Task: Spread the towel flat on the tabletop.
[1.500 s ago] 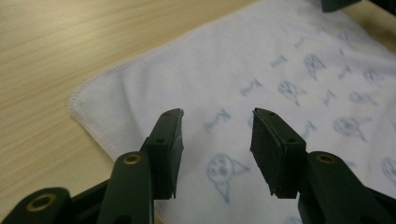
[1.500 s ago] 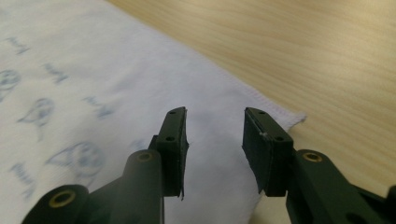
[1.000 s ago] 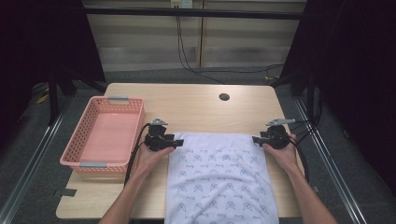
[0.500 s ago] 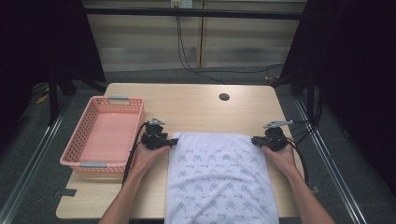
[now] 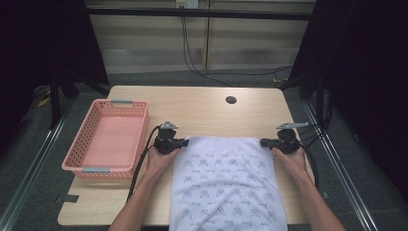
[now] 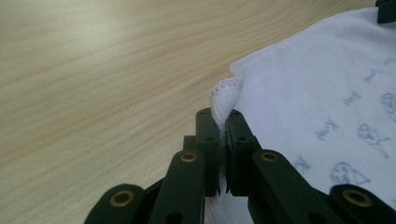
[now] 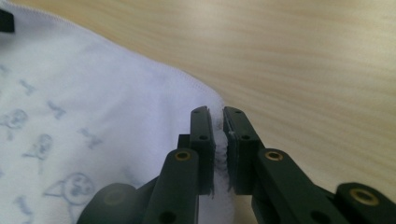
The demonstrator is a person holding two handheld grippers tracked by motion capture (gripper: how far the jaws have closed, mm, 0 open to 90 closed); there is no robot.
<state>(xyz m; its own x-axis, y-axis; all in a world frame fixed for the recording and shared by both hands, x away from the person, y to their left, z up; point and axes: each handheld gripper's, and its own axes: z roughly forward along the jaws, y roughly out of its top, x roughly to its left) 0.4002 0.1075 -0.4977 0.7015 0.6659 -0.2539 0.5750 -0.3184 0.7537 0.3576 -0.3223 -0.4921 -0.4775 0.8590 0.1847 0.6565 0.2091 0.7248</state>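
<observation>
towel (image 5: 226, 183): white, printed, flat on table (image 5: 202, 110), near end hanging over the front edge
left gripper (image 6: 222, 122): just clamped shut on far-left corner, hem bunched between pads
right gripper (image 7: 218, 122): closed on far-right corner, only thin edge caught
basket (image 5: 82, 161): pink, empty, left of towel, well apart
risk 1: right corner slipping out on lift, bite too shallow
risk 2: uneven pull, skewed fold
risk 3: hanging end dragging whole cloth off table

No readable words, numbers, labels or brand marks anywhere, white cotton cloth (image 5: 226, 185) on the pale wooden worktop (image 5: 202, 108) printed only with small pale blue animal-face and bone motifs, no lettering among them
</observation>
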